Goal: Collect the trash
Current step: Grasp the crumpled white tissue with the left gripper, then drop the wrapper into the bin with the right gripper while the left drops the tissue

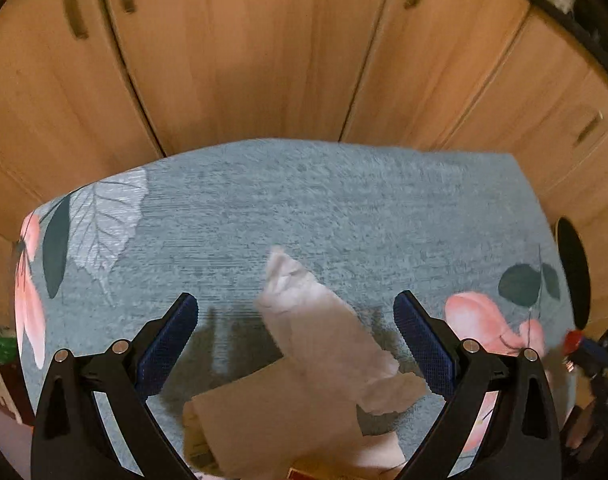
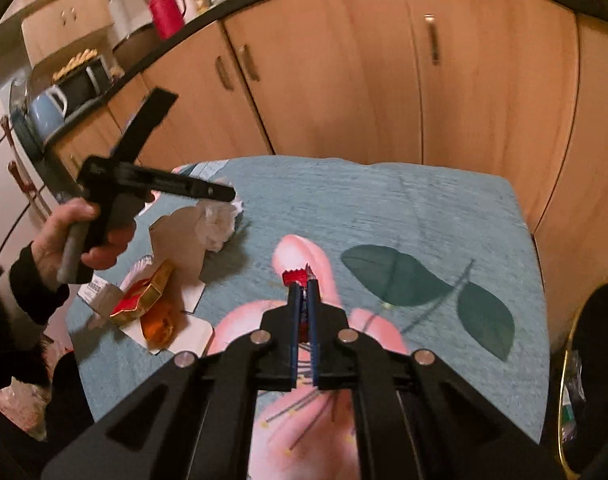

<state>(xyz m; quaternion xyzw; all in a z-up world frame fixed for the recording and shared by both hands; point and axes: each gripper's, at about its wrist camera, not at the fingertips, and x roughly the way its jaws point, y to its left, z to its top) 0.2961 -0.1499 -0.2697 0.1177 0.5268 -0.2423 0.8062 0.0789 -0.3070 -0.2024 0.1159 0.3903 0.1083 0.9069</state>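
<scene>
Red wrapper [image 2: 295,278] pinched in right gripper [image 2: 302,280]; crumpled tissue [image 1: 323,332] between spread left gripper [image 1: 296,312].

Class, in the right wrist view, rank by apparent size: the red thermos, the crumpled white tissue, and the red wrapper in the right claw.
1. Crumpled white tissue
2. Red thermos, nearly as big; it stands farther off, so true size is unsure
3. Red wrapper, smallest, pinched in the right claw

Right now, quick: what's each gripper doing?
Left gripper: open, holding nothing, hovering over the crumpled white tissue.
Right gripper: shut on a small red crinkle-edged wrapper.
</scene>
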